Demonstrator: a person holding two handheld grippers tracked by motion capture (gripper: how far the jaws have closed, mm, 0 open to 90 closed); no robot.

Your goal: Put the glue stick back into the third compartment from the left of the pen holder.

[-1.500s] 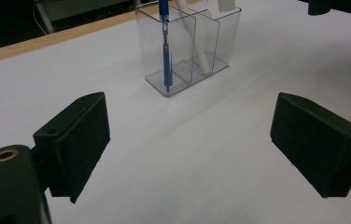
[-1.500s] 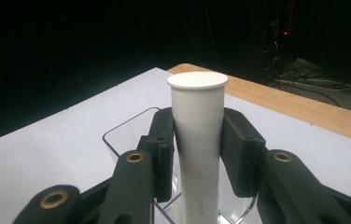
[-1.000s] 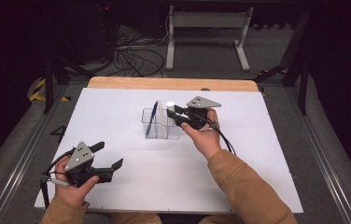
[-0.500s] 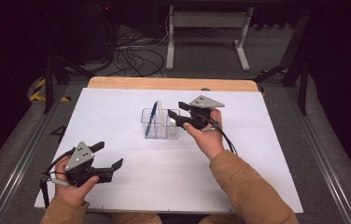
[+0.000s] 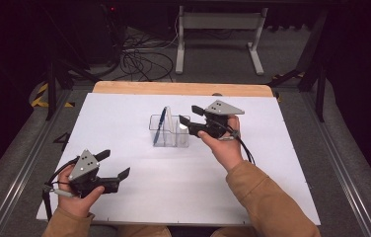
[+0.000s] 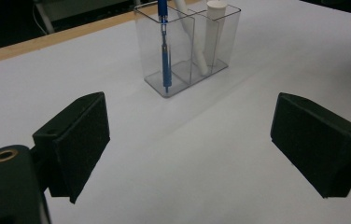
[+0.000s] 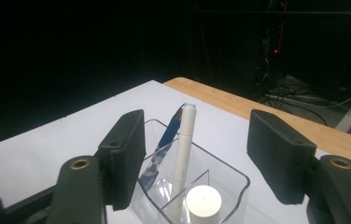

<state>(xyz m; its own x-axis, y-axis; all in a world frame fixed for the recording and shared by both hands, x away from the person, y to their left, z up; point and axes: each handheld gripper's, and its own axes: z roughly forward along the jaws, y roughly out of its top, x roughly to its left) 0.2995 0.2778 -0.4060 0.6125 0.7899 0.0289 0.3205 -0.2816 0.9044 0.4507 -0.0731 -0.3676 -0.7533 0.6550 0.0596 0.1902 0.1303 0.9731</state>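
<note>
White tabletop (image 5: pixel 139 207), matte and smooth, edged along the far side by a light wooden strip (image 5: pixel 173 88). Grey carpeted floor (image 5: pixel 20 163) around it, metal rails running along both sides. Dark room beyond; tangle of black cables (image 5: pixel 139 61) on the floor behind, a grey metal stand (image 5: pixel 218 34) with two feet, yellow-black hazard tape (image 5: pixel 39 95) at the left.

Near the middle of the tabletop, a clear plastic organizer (image 5: pixel 169 131) split into compartments. Blue pen (image 5: pixel 161 126) leaning in the left compartment, tip down. White pen-like stick (image 7: pixel 183 158) tilted beside it, and a short white cylinder (image 7: pixel 203 201) upright in the right compartment.

Right hand-held gripper (image 5: pixel 190 121) held just above the right end of the organizer, jaws spread wide apart, grasping nothing; in the right gripper view the white cylinder sits below and between the two pads. Right hand (image 5: pixel 225 143) wrapped round its body, tan sleeve (image 5: pixel 267 202) behind.

Left hand-held gripper (image 5: pixel 115 164) low over the near-left part of the tabletop, well apart from the organizer, jaws released and empty, bare white surface between them in the left gripper view. Left hand (image 5: pixel 75 197) gripping it from below.

No brand, label or legible writing visible on anything.
</note>
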